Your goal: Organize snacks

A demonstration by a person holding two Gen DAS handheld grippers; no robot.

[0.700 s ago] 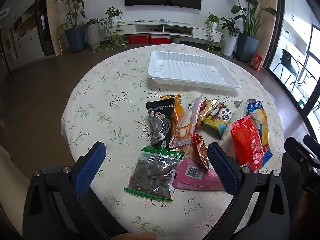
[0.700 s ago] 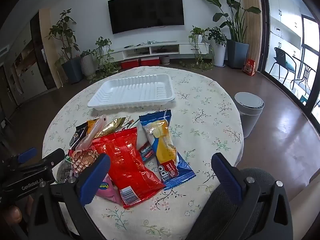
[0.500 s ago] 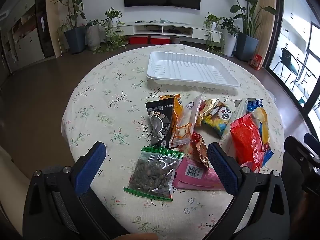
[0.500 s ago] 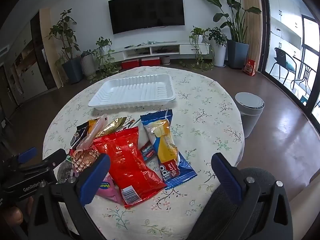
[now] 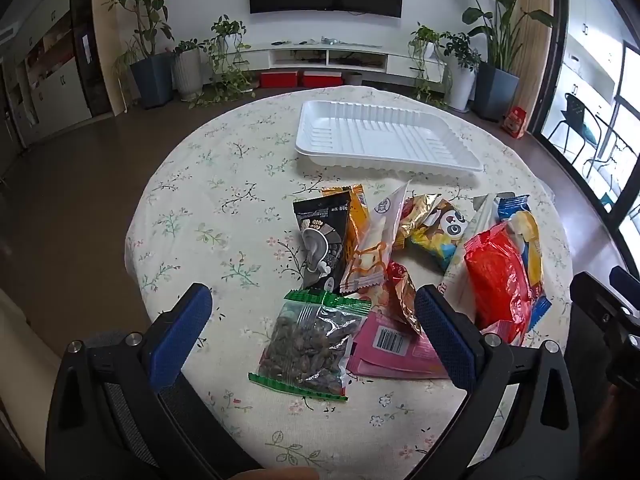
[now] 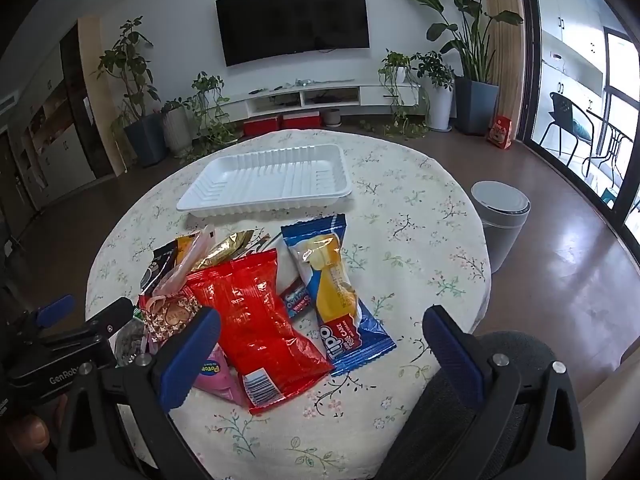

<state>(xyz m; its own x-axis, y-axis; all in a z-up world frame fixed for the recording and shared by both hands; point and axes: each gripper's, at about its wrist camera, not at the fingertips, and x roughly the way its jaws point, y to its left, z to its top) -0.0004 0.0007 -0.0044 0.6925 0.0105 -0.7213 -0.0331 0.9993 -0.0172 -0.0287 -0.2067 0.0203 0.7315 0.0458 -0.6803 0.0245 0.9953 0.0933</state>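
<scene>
Left gripper (image 5: 312, 322) fingers spread wide, holding nothing, right gripper (image 6: 322, 342) likewise, both above snack packets (image 6: 256, 320)

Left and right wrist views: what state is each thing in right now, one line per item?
White tray: empty, on the table.
Seed bag: sealed, lying flat.
Red packet: sealed, on top of the pile.
Blue cake packet: sealed, flat beside the red packet.
Left tool: open, holding nothing.
Right tool: open, holding nothing.
Bin: lid closed.
</scene>
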